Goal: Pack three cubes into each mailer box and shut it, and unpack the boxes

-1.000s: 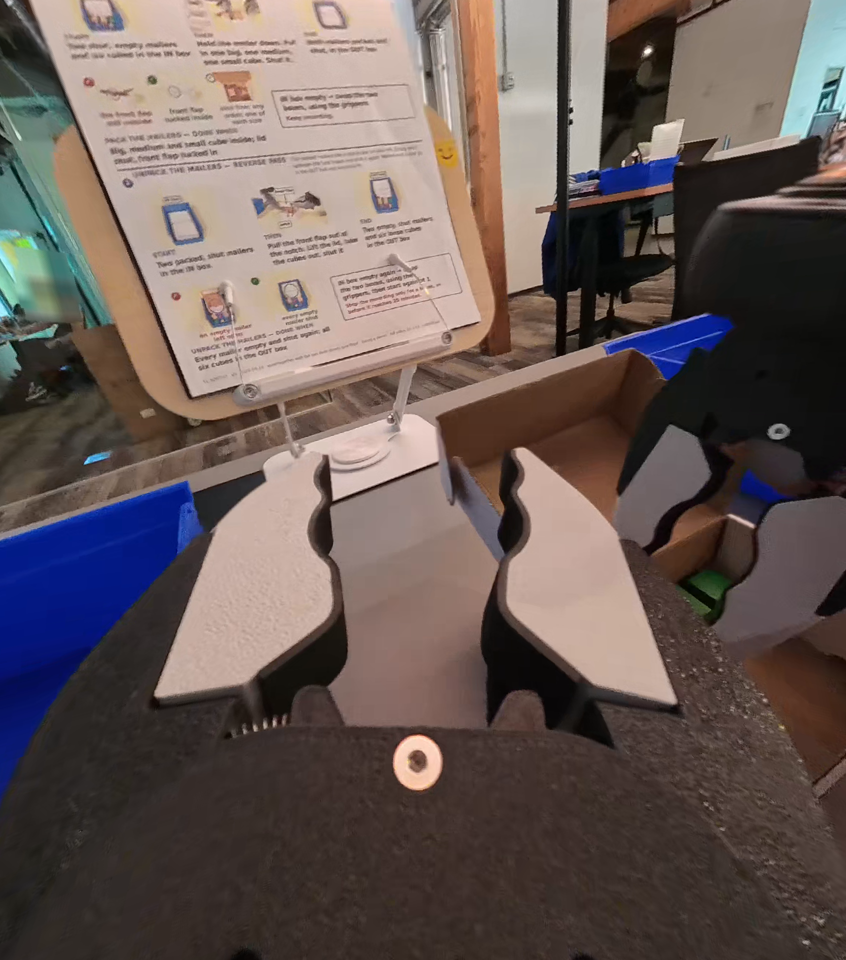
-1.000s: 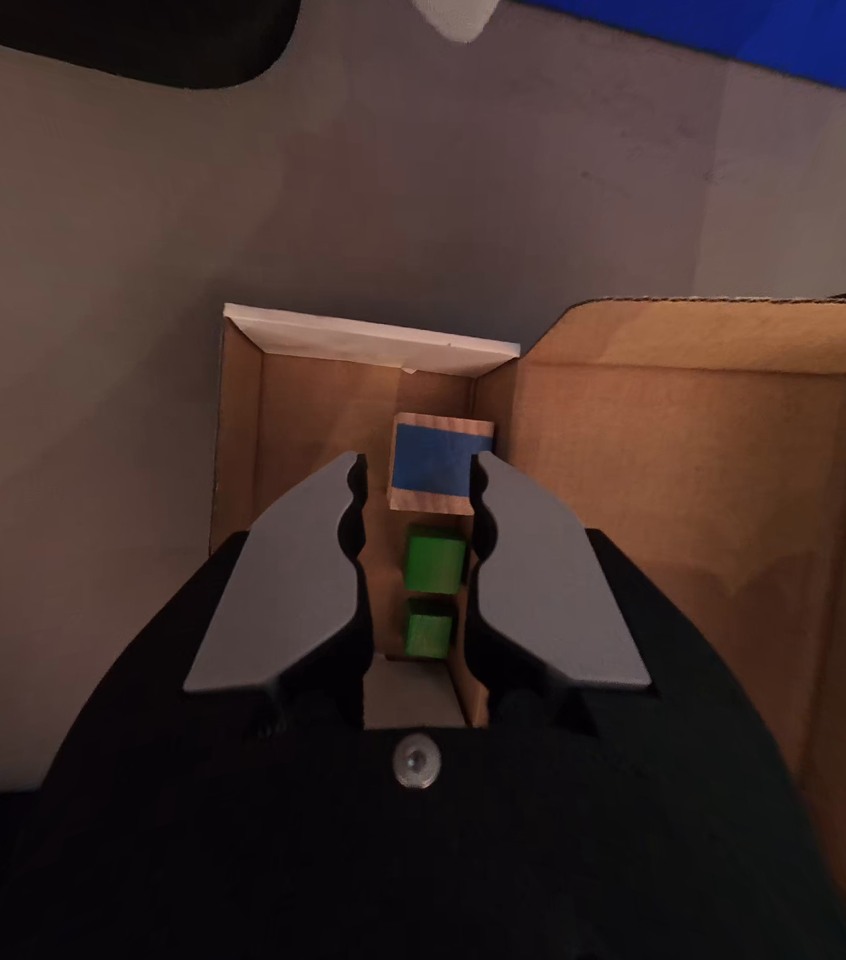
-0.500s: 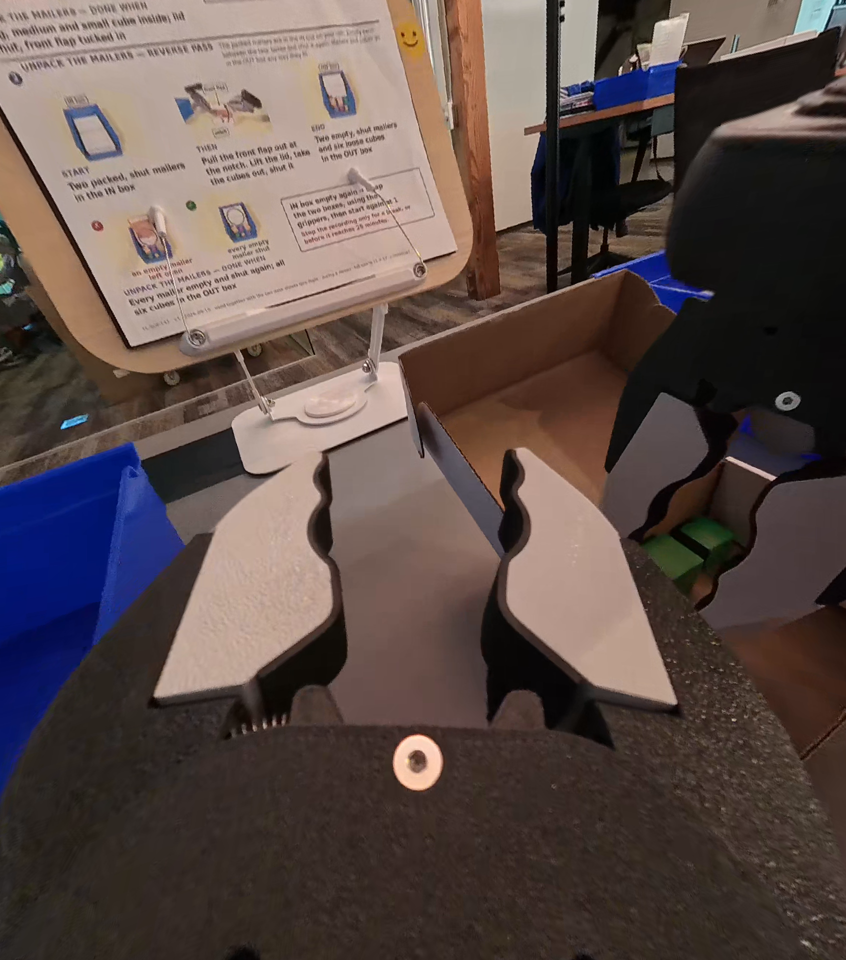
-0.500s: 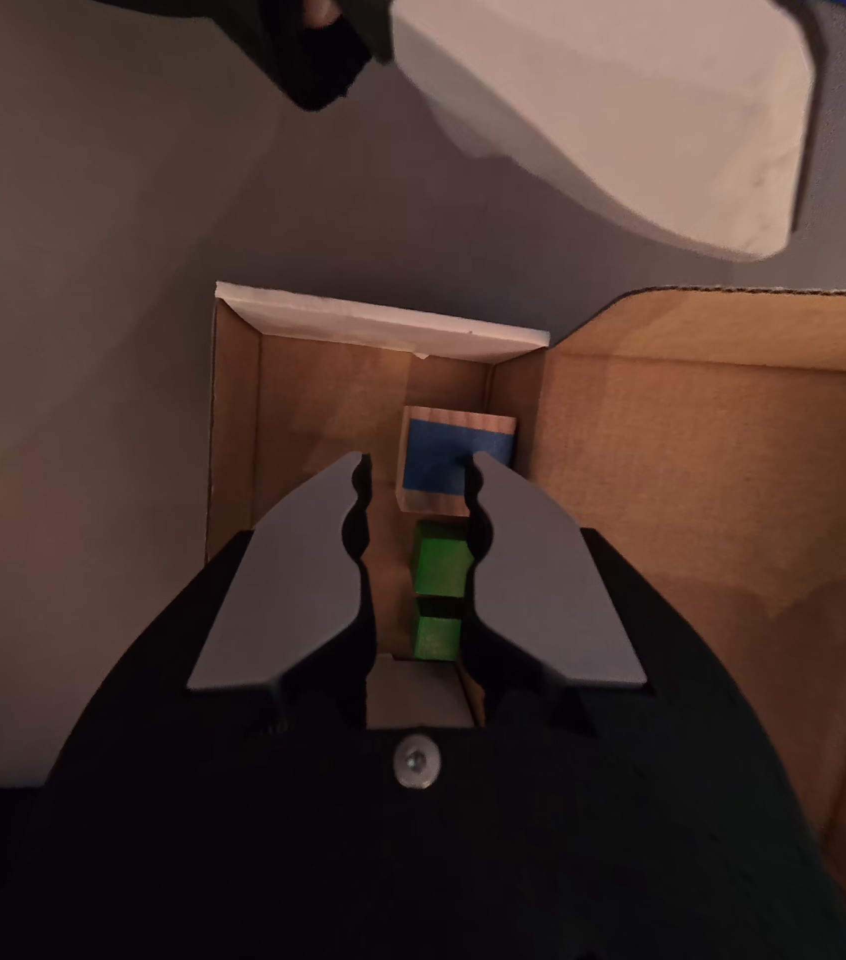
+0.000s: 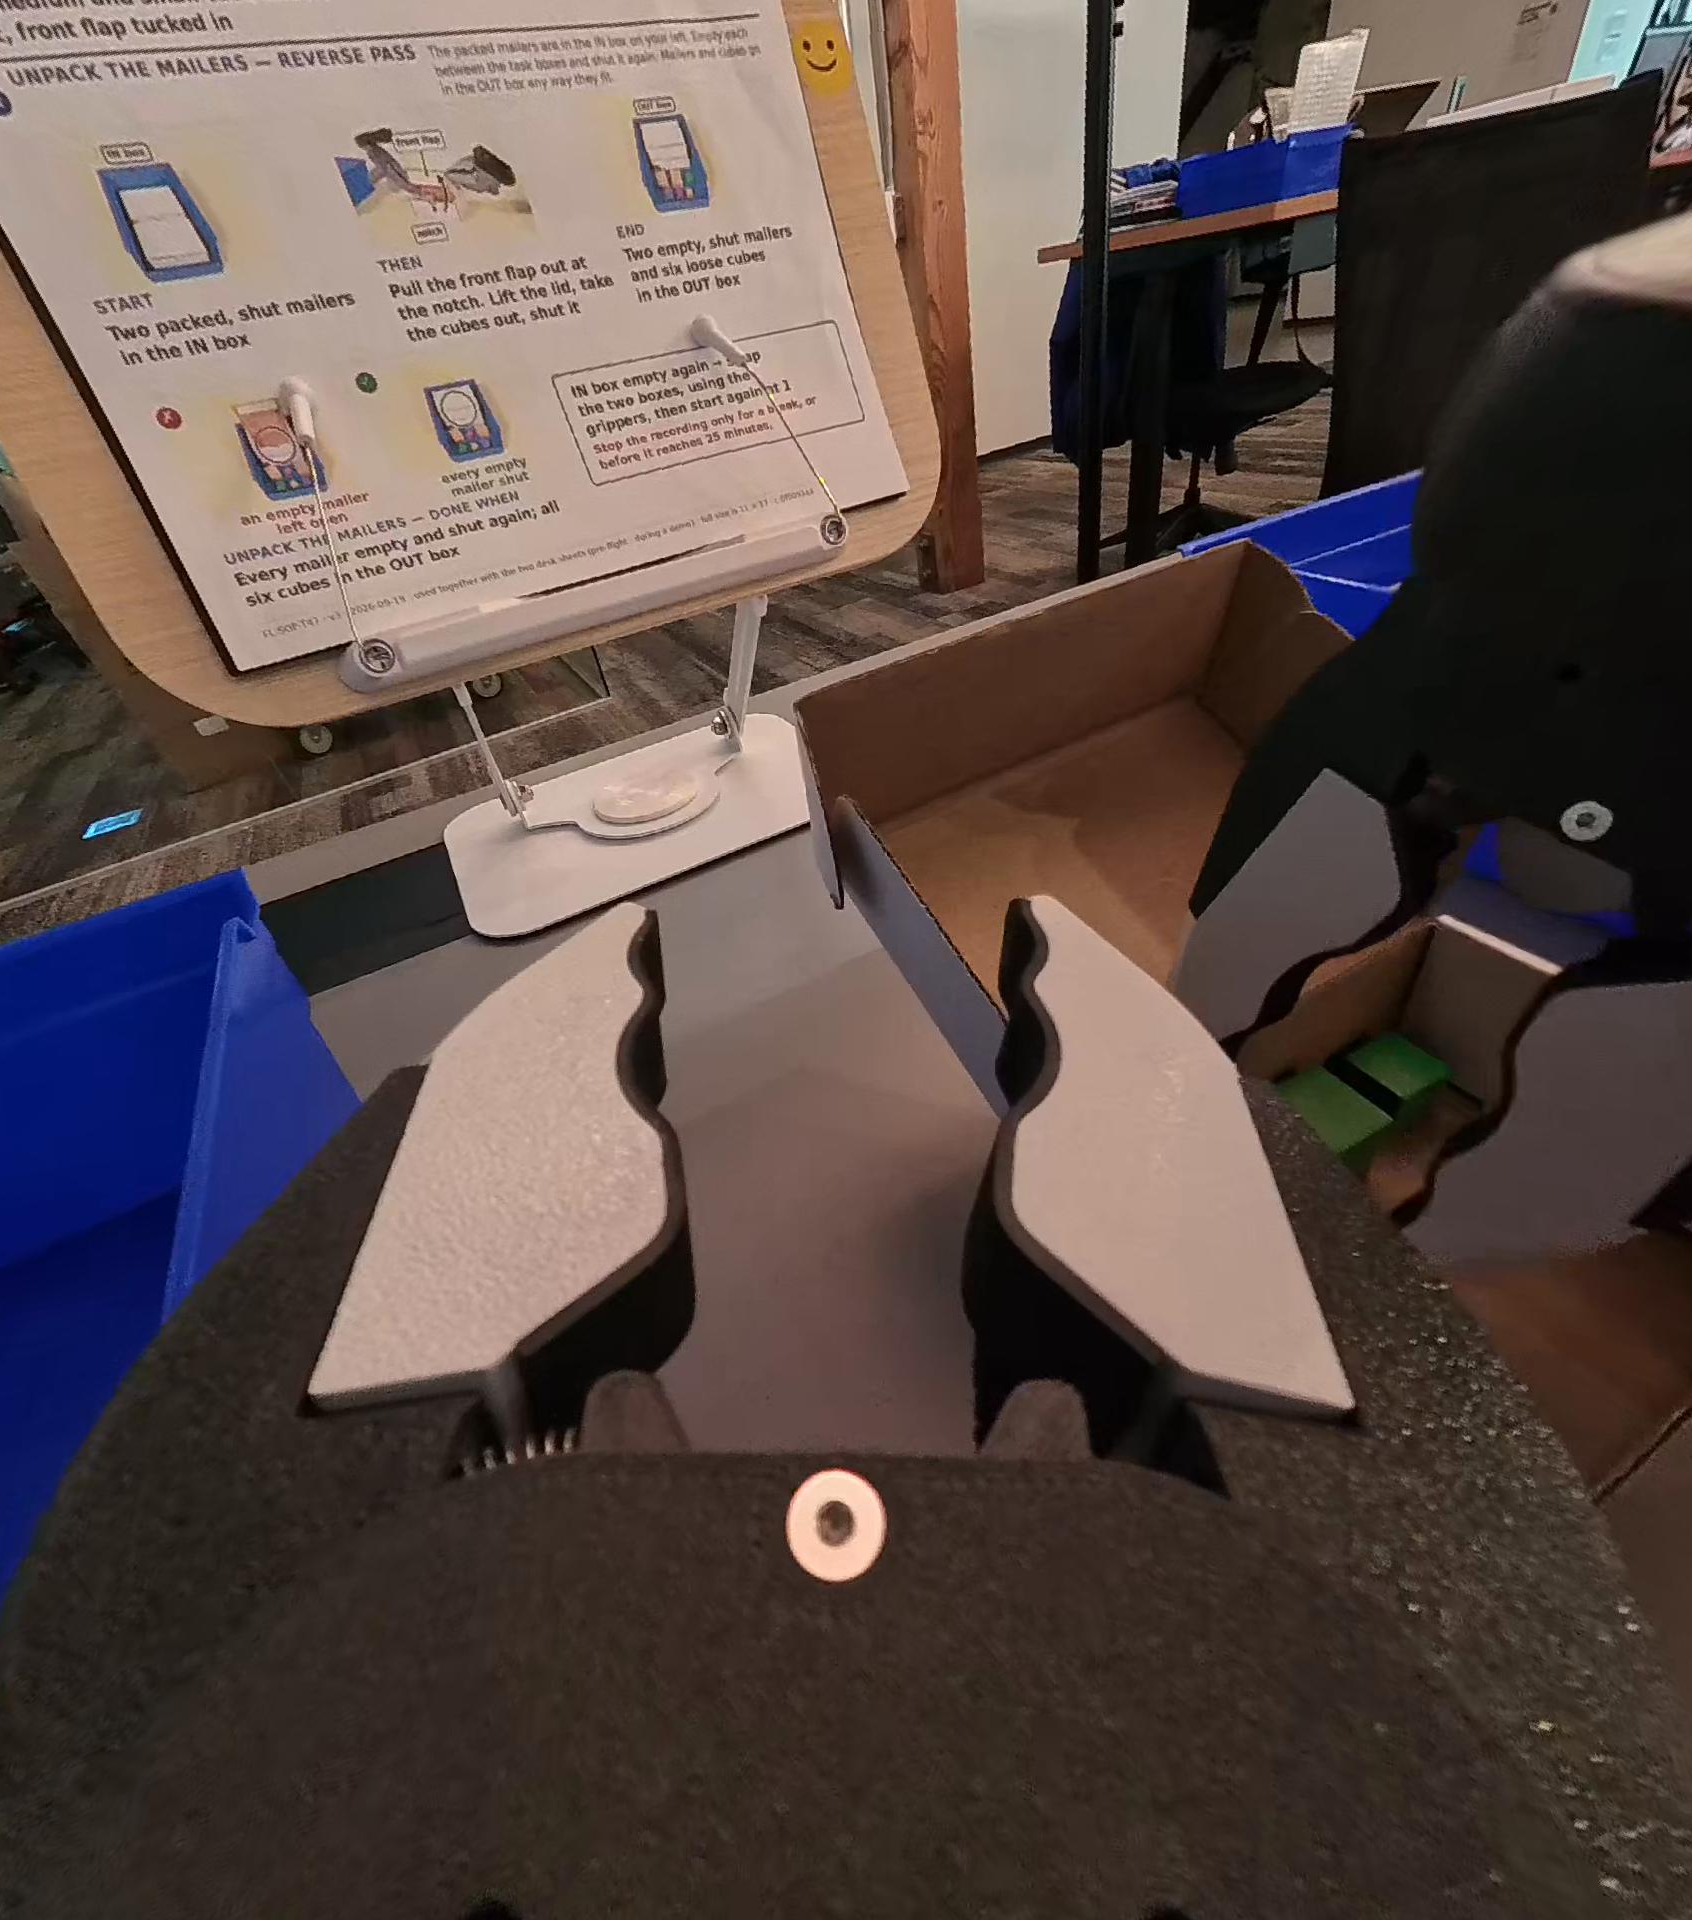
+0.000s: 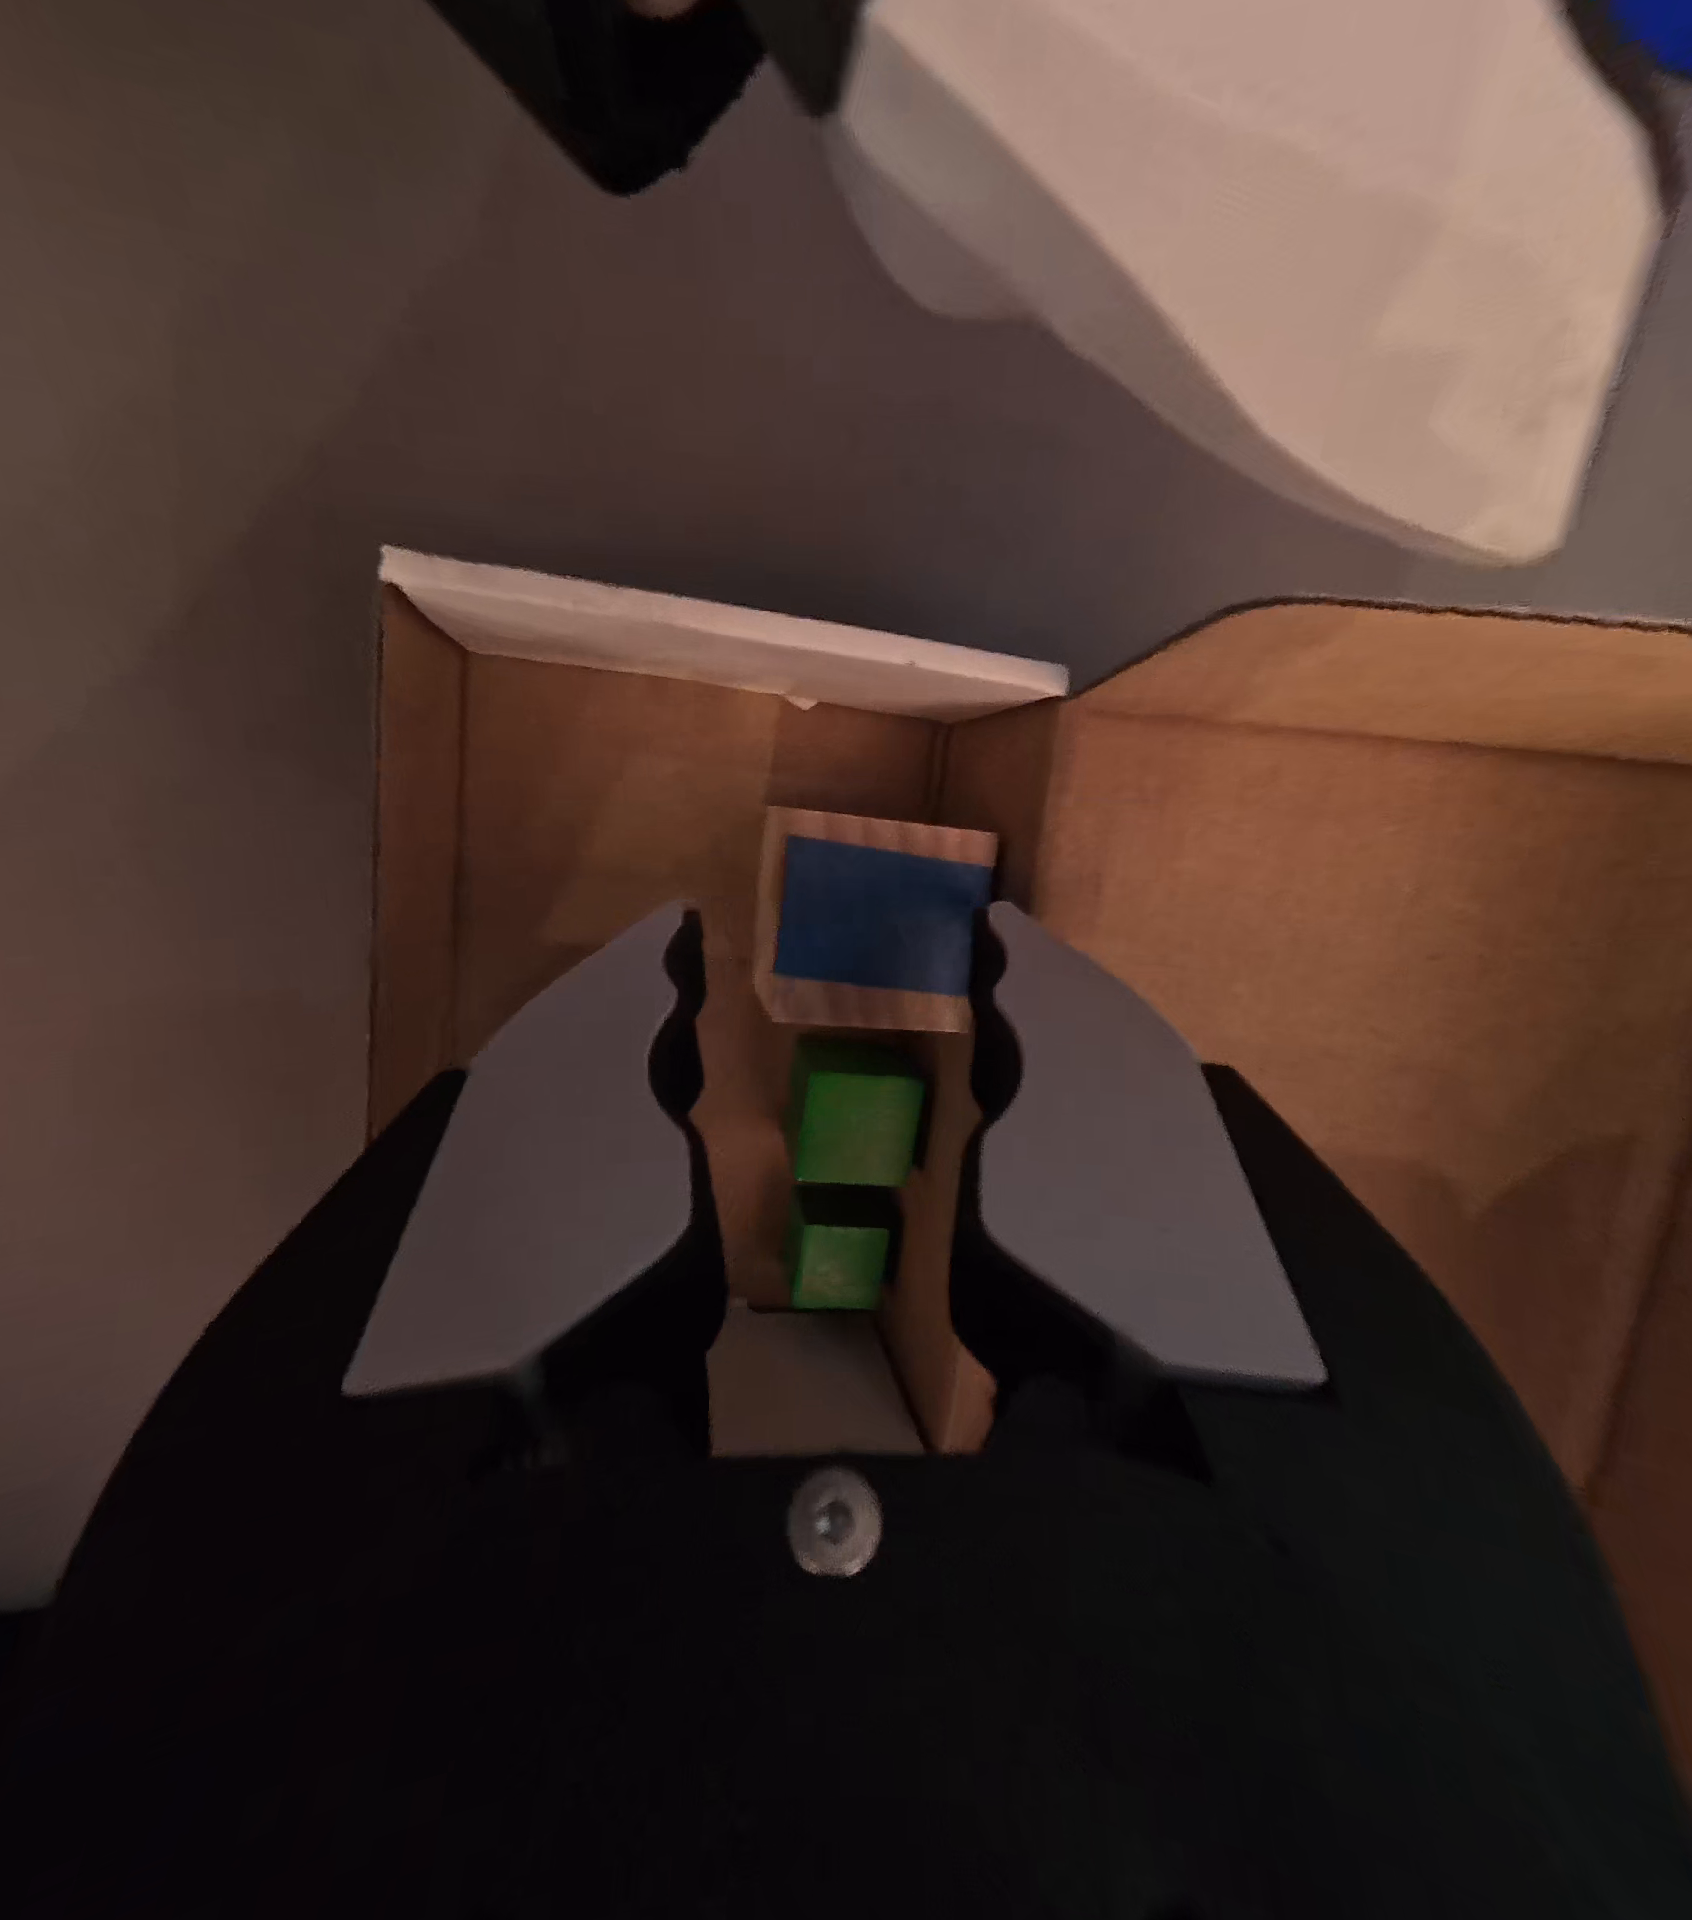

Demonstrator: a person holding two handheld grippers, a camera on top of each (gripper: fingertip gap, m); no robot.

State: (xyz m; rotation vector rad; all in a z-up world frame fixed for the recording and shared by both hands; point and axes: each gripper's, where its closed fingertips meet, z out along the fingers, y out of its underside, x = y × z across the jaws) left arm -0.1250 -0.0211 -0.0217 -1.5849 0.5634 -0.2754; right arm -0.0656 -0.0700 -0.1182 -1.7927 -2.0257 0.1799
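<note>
while we look along our left gripper (image 5: 831, 940), we see its two grey fingers spread apart with nothing between them, only the dark table top (image 5: 800, 1195) below. our right gripper (image 6: 837, 920) is also spread and holds nothing; it hangs above the open mailer box (image 6: 572, 790) and points down into it. in the left wrist view the right gripper (image 5: 1382, 997) shows at the right side, over the same box (image 5: 1060, 686).

inside the box three cubes lie in one row along the wall that meets the lid. the big cube (image 6: 873, 920) is wooden with a blue face on top, and it is the farthest from the right wrist camera. the medium green cube (image 6: 857, 1127) lies just beside it, and the small green cube (image 6: 837, 1262) comes after, nearest to the camera. the tips of the right gripper are at both sides of the blue cube, above it; we cannot tell if they touch it. the brown lid (image 6: 1393, 935) is folded back to the right in this view.

a blue bin (image 5: 63, 1143) stands at the left of the left gripper. behind the table an instruction sheet (image 5: 447, 301) rests on a white stand (image 5: 613, 821), just beside the far corner of the box.
</note>
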